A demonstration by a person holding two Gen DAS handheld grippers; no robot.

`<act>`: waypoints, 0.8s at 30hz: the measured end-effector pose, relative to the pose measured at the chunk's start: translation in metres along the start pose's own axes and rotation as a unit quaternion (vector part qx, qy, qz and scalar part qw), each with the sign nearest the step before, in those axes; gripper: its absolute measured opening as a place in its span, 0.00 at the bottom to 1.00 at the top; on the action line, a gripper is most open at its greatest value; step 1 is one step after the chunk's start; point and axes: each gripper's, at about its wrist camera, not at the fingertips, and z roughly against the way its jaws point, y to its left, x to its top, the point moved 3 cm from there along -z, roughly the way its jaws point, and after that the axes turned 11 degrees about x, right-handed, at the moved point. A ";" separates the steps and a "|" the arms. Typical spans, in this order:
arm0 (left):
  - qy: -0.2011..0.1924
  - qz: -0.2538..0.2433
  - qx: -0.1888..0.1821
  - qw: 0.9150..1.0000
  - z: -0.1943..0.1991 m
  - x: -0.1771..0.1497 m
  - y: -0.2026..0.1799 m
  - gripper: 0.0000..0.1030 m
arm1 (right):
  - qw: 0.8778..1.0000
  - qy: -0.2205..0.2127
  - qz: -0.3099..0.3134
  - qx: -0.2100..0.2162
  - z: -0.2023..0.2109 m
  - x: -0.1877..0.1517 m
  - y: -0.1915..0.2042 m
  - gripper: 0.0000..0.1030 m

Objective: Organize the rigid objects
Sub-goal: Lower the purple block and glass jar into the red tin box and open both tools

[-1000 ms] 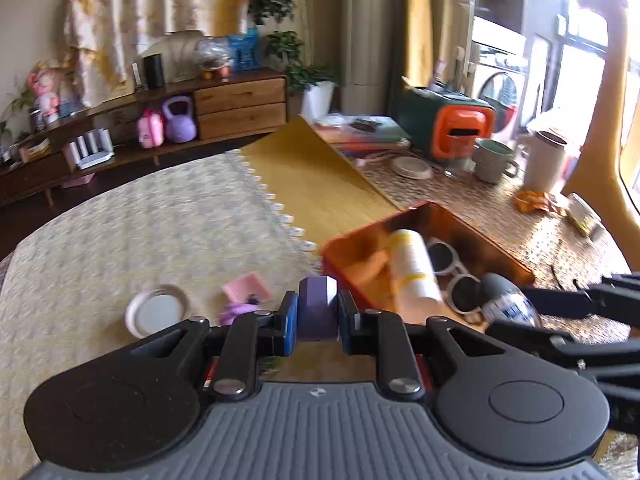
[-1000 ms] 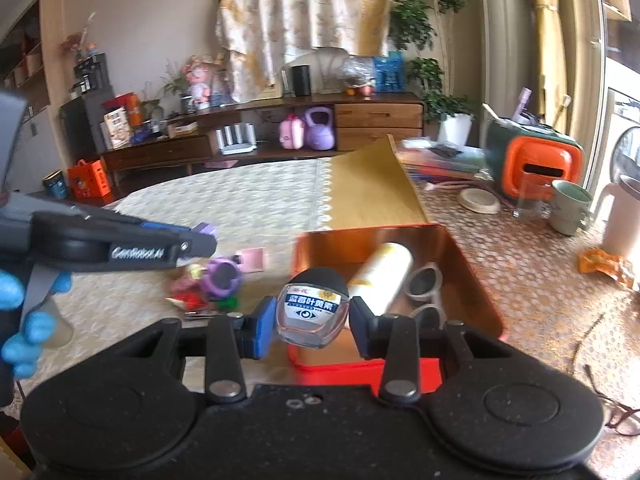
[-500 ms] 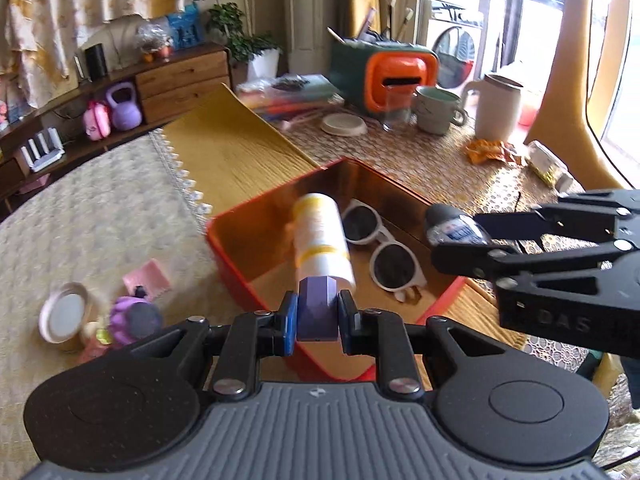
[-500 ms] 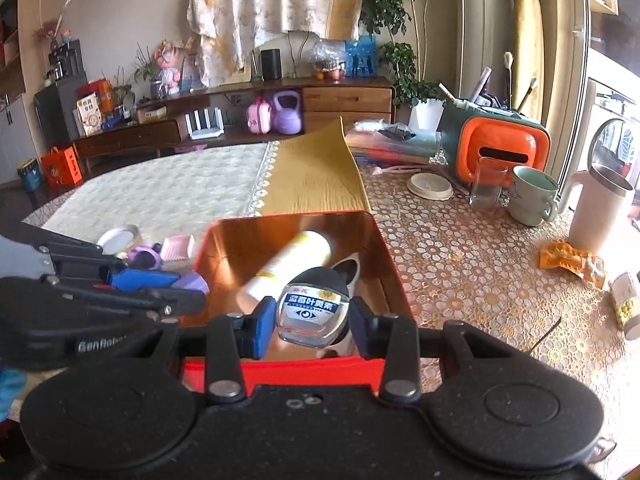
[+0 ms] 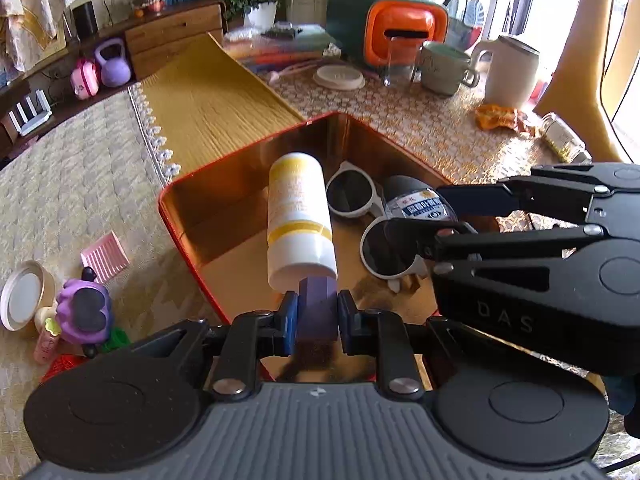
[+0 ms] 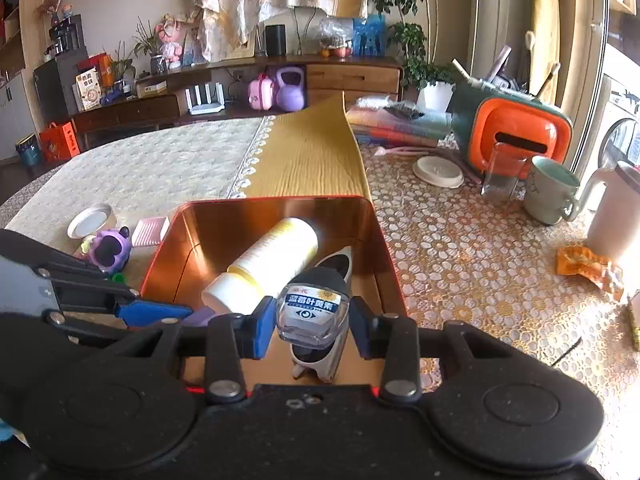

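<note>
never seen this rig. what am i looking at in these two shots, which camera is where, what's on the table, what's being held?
No robot here: a person carries two handheld two-finger grippers, each with a fisheye camera looking forward along its fingers. One picture comes from the left gripper's camera, the other from the right's.

The left gripper is shut on a small purple block. The right gripper is shut on a small clear bottle with a dark cap; it also shows from the side in the left view. Both are over an open orange tin box.

Inside the box lie a white and yellow bottle and white sunglasses.

On the cloth beside the box: a pink ridged piece, a purple toy and a round lid. Farther back stand a mug and a white jug.
</note>
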 end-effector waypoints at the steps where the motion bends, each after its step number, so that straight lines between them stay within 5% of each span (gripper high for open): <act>1: 0.004 0.000 0.000 1.000 -0.003 0.000 -0.001 0.20 | 1.000 0.002 -0.004 0.003 -0.002 0.000 -0.002 0.37; 24: 0.031 -0.020 0.007 0.999 -0.024 0.006 -0.013 0.20 | 0.998 0.053 -0.044 0.001 -0.031 -0.005 -0.019 0.39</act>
